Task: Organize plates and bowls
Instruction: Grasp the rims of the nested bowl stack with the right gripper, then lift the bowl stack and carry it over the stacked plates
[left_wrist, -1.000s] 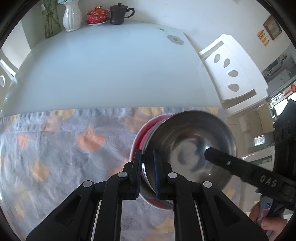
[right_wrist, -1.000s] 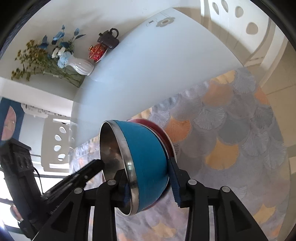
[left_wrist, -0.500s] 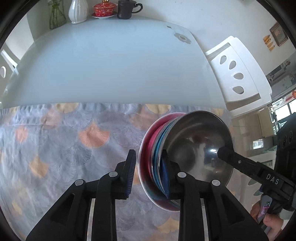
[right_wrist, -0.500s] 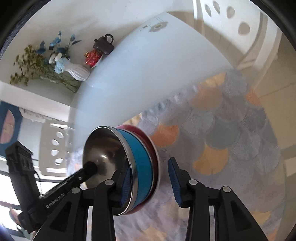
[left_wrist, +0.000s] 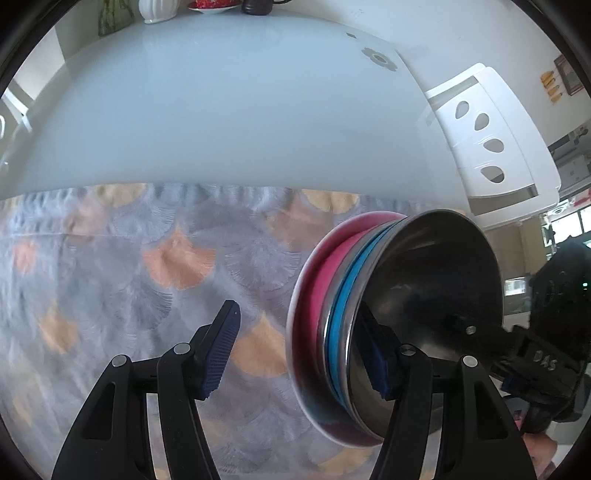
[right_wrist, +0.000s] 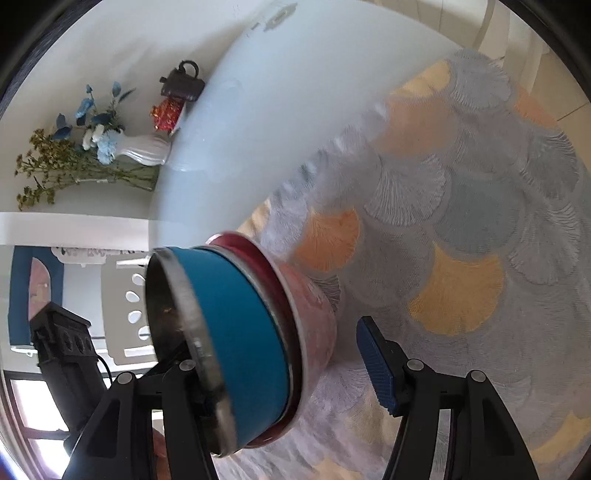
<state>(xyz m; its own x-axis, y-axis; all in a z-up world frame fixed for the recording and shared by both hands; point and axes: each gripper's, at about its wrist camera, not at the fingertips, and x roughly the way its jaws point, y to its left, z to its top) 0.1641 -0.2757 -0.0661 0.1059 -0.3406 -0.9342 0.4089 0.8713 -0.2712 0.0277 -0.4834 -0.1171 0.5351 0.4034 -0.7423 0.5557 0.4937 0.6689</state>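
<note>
Both jaws are opening: left gripper (left_wrist: 299, 354) and right gripper (right_wrist: 291, 373) straddle the blue bowl (right_wrist: 236, 332), unclamped. Risk: retreating fingers snag the rim, tipping the nested red bowl (left_wrist: 325, 280).

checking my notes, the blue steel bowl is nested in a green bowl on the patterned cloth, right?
Not quite: the blue steel bowl is nested in a red bowl, not a green one, as the right wrist view shows. It does sit on the patterned cloth.
</note>
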